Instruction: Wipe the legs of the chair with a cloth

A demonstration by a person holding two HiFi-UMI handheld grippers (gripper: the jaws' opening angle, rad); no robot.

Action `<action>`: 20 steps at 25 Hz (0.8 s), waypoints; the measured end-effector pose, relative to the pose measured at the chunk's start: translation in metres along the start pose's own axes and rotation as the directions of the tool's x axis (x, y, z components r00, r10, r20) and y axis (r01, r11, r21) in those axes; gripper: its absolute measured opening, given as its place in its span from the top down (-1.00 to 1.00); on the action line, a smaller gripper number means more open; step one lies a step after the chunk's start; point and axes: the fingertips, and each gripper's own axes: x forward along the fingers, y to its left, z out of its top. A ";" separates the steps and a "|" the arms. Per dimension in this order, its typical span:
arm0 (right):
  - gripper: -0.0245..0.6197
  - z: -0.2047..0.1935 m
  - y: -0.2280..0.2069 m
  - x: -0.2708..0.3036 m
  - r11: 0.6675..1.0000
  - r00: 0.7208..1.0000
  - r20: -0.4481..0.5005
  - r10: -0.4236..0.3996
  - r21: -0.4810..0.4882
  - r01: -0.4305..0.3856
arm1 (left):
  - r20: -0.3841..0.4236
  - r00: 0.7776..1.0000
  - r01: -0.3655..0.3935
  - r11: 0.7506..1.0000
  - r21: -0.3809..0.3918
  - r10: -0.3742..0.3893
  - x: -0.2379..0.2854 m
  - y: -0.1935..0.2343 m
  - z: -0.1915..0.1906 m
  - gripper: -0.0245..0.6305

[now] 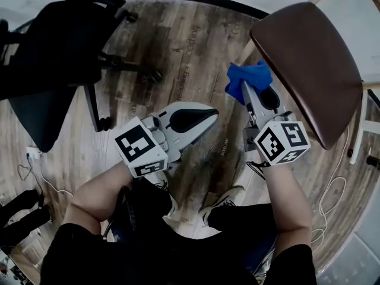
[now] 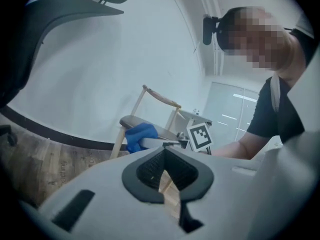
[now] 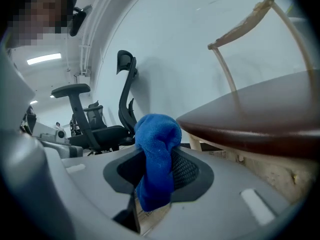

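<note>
The cloth [image 1: 250, 78] is bright blue, soft and fuzzy like a towel, and bunched into a thick fold. The right gripper [image 1: 245, 86] has it pinched tight between its fingers. In the right gripper view the cloth [image 3: 158, 139] bulges above the black ribbed pads [image 3: 186, 170] as a rounded lump, and a shorter tail hangs below them.

The cloth is held off the floor [image 1: 190, 46], just beside the front corner of the wooden chair [image 1: 309, 64]. That corner is where the dark brown seat meets a pale wooden leg [image 1: 246, 53]. No view shows whether the cloth touches the leg. In the left gripper view the cloth [image 2: 140, 136] sits against the seat's front edge, above the leg [image 2: 117, 145].

The left gripper [image 1: 212, 112] is over bare floor boards, well apart from the chair and pointing toward it. Its fingers are pressed together at the tips with nothing between them, and only a thin slit shows lower down.

A black office chair [image 1: 59, 40] stands by the floor's left edge. A thin cable [image 1: 332, 195] lies looped on the boards under the wooden chair's right side.
</note>
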 end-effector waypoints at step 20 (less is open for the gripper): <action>0.49 -0.047 -0.101 0.070 0.978 0.980 0.021 -0.200 0.063 0.198 | -0.038 0.998 0.047 0.996 0.071 -0.044 0.008 0.003 0.001 0.91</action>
